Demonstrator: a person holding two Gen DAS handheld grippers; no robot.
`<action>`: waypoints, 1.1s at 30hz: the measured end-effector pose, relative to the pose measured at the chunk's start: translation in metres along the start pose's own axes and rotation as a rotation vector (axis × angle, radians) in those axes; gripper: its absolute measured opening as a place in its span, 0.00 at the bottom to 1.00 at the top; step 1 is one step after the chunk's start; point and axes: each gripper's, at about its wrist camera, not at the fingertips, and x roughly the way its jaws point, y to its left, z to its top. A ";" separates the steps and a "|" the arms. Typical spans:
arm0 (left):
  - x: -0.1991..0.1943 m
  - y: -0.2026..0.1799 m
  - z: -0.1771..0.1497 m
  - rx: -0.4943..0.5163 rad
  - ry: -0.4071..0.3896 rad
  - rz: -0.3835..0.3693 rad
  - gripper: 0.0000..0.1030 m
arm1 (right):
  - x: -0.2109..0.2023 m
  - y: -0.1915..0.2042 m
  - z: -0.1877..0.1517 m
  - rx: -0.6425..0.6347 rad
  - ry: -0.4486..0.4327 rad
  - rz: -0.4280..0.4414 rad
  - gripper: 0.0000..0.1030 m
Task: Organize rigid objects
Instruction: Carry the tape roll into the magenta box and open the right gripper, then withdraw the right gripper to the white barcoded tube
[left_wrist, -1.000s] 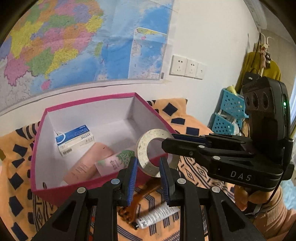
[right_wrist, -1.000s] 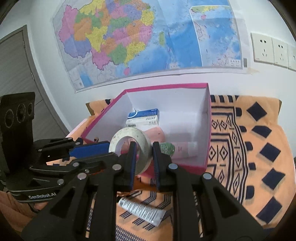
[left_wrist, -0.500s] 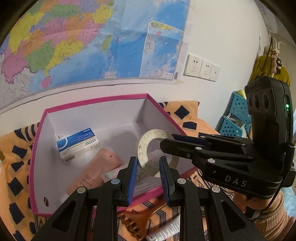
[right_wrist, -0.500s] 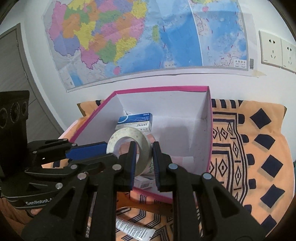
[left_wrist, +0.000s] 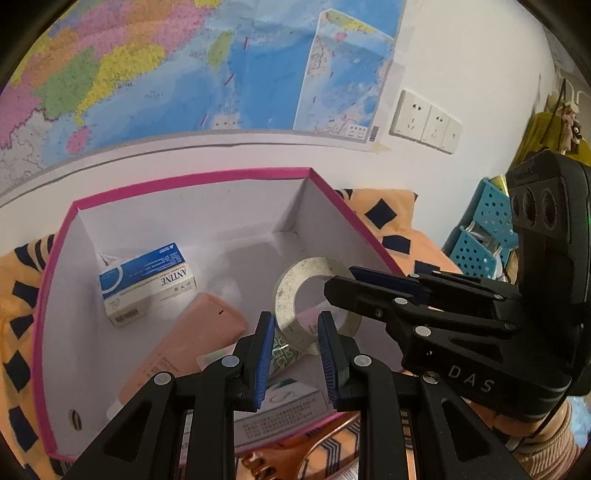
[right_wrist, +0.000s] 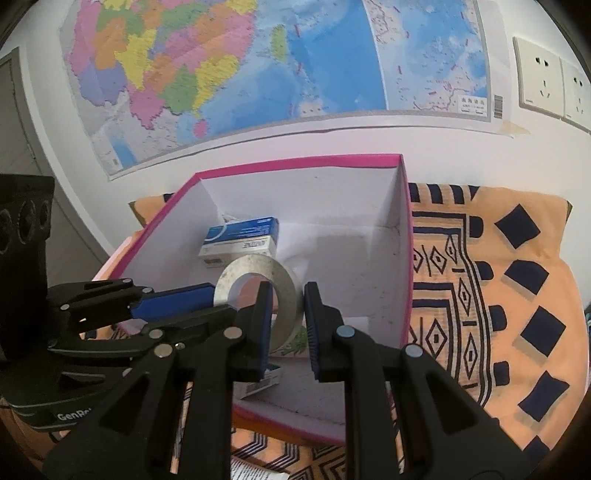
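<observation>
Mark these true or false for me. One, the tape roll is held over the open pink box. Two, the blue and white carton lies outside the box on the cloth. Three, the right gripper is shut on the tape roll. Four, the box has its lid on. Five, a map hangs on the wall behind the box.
1. True. The tape roll hangs over the inside of the pink box.
2. False. The blue and white carton lies inside the box, near its back left corner.
3. True. The right gripper pinches the roll's band between its pads.
4. False. The box is open at the top, with things lying inside.
5. True. The map is on the wall.
</observation>
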 end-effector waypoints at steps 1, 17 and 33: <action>0.004 0.000 0.001 -0.004 0.008 0.002 0.23 | 0.003 -0.001 0.000 0.003 0.006 -0.013 0.20; -0.030 0.018 -0.023 -0.036 -0.081 0.043 0.26 | -0.027 -0.013 -0.024 0.051 -0.039 0.015 0.24; -0.080 0.023 -0.079 -0.054 -0.121 0.044 0.28 | -0.072 0.006 -0.066 0.043 -0.068 0.106 0.25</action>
